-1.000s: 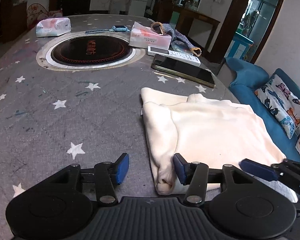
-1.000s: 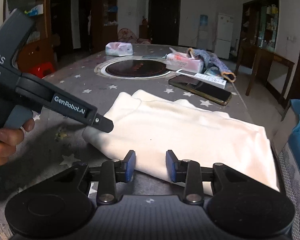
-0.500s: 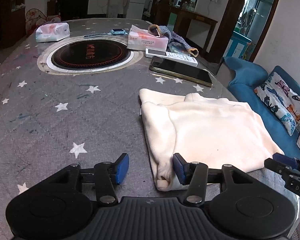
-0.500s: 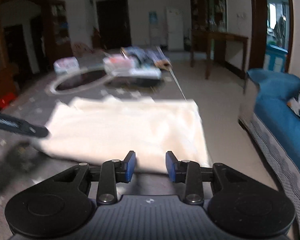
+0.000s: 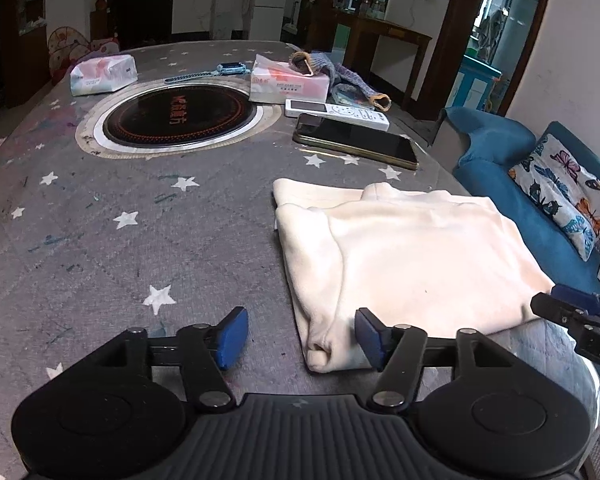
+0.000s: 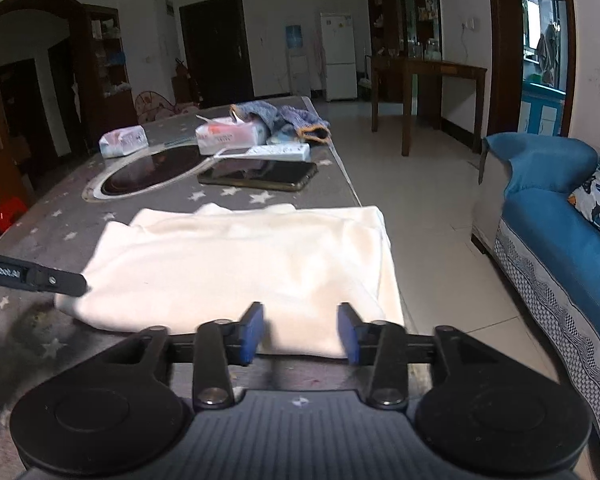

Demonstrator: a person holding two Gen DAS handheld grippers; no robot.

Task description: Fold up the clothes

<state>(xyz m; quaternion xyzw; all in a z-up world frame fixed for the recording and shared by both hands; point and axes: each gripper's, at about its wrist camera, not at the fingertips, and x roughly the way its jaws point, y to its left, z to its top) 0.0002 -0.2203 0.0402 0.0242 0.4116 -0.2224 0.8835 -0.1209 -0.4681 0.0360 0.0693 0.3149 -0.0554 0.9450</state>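
Now folded: cream garment [image 5: 412,256] flat at near right corner of grey starred table [image 5: 100,240].
Left gripper [image 5: 300,334] low at garment's near left corner, jaws opening, corner fold lying between pads [image 5: 370,336] but not pinched. Right gripper [image 6: 300,330] at near right edge, jaws opening too, nothing clamped, cloth just beyond. Farther back: phone [image 5: 356,140], remote [image 5: 336,113], tissue pack [image 5: 288,84].
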